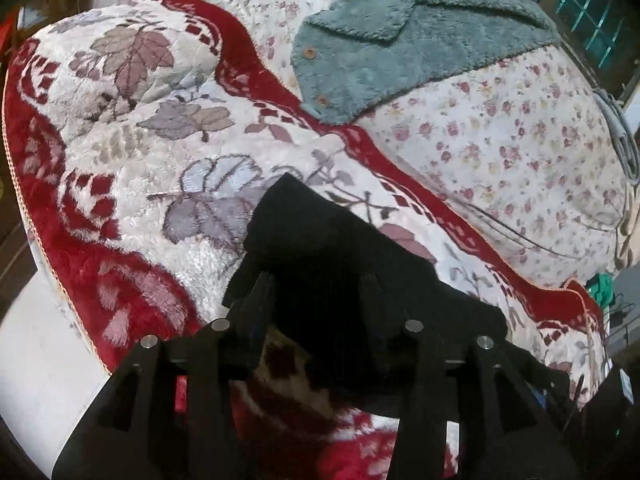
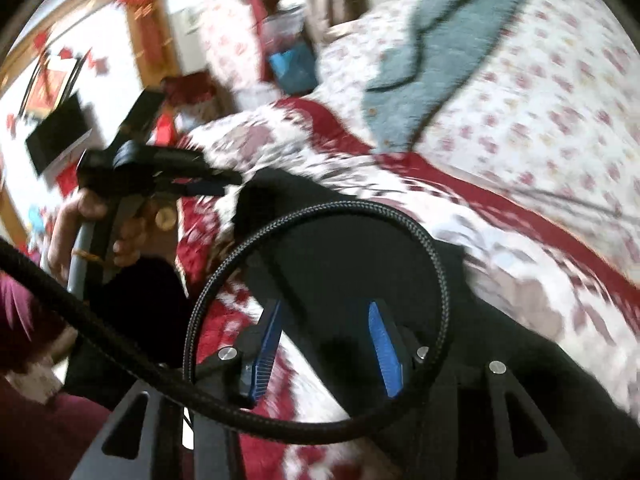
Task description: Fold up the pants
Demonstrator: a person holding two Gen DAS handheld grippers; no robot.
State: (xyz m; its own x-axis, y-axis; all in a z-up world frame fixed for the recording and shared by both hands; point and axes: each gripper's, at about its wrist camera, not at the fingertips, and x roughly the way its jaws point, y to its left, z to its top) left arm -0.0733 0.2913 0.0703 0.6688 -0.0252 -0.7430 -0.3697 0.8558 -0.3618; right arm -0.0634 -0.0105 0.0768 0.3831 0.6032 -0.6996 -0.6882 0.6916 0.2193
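The black pants (image 1: 320,240) lie bunched on a red and white leaf-patterned blanket (image 1: 140,140). My left gripper (image 1: 316,292) hangs just over their near part, its black fingers apart and the cloth lying loose between and below them. In the blurred right wrist view my right gripper (image 2: 326,328) is open as well, blue pads (image 2: 384,344) spread over the pants (image 2: 340,248). The left gripper (image 2: 224,182) shows at the left of that view, held by a hand (image 2: 80,216) beside the pants' far end.
A teal fleece garment (image 1: 400,52) with wooden buttons lies further back on a flowered sheet (image 1: 500,128). A braided black cable (image 2: 440,260) loops across the right wrist view. The bed's edge and a white floor (image 1: 40,360) are at the left.
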